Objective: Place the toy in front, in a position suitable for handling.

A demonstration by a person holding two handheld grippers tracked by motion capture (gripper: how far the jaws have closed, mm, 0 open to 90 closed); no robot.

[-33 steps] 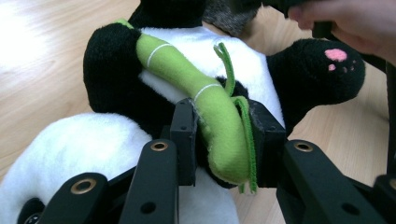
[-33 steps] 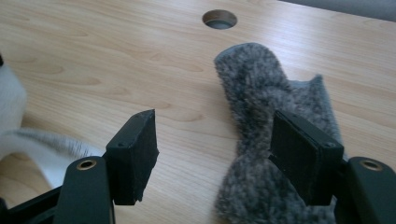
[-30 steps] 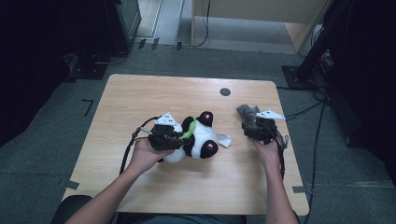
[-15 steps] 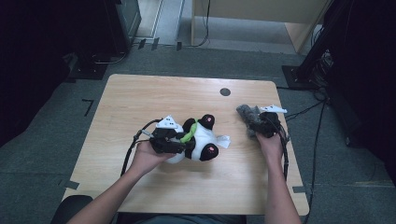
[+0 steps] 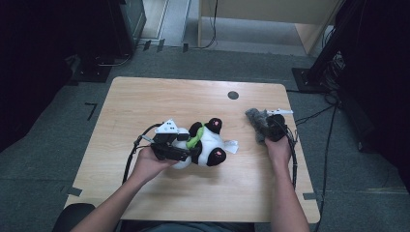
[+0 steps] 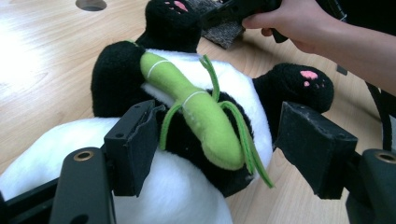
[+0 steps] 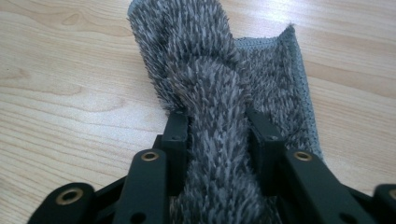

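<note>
Panda (image 5: 205,145) lies mid-table, a bit near-left of centre, green bamboo (image 6: 196,100) sewn across its belly. Left gripper (image 5: 186,151) sits at its left side; jaws have just been opening and now stand apart either side of the bamboo and belly, left pad at the fur, right pad clear. Grey cloth (image 7: 219,93) lies at the table's (image 5: 145,101) right edge, well apart from panda. Right gripper (image 5: 268,129) has just been closing; pads pinch a bunched fold of cloth.
</note>
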